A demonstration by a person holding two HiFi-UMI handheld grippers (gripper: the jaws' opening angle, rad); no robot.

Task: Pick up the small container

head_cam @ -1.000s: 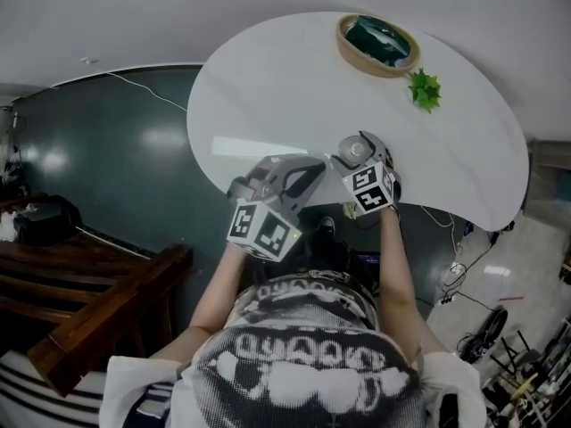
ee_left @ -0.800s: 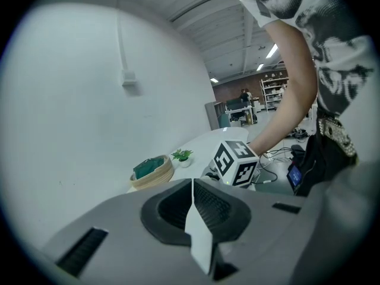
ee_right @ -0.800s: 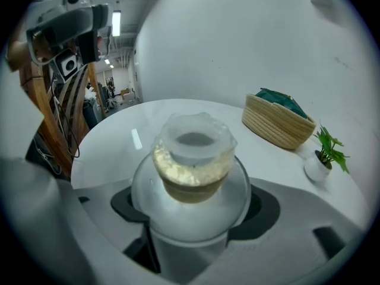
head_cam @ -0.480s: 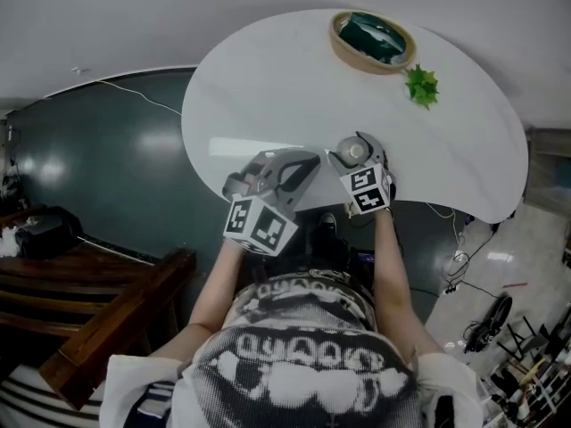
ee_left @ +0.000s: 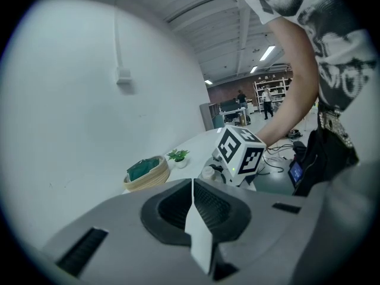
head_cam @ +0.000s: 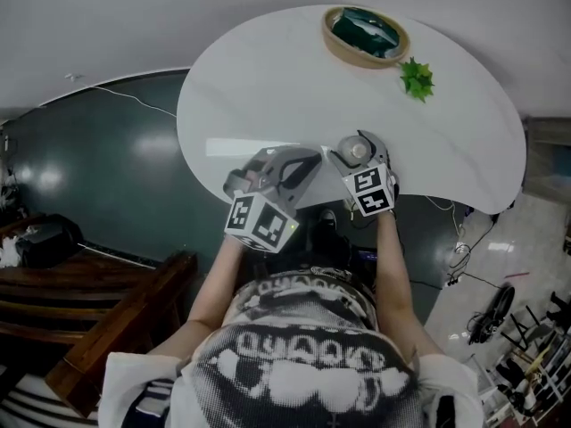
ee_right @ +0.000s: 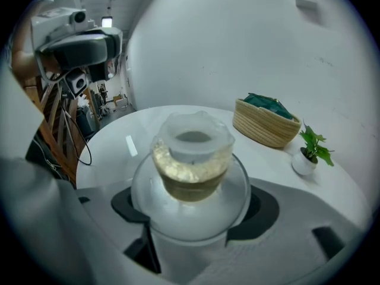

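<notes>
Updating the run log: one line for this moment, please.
right gripper: fingers just closed, gripping small container | left gripper: shut, empty

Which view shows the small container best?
Right gripper view: the container fills mid-frame, clear walls and pale contents plain. Head view shows only its top, small. Left gripper view shows it tiny and far off.

On the table [head_cam: 259, 87], basket [head_cam: 366, 36] at the far edge; plant [head_cam: 416, 78] just right; small container [head_cam: 357, 151] nearest.
</notes>
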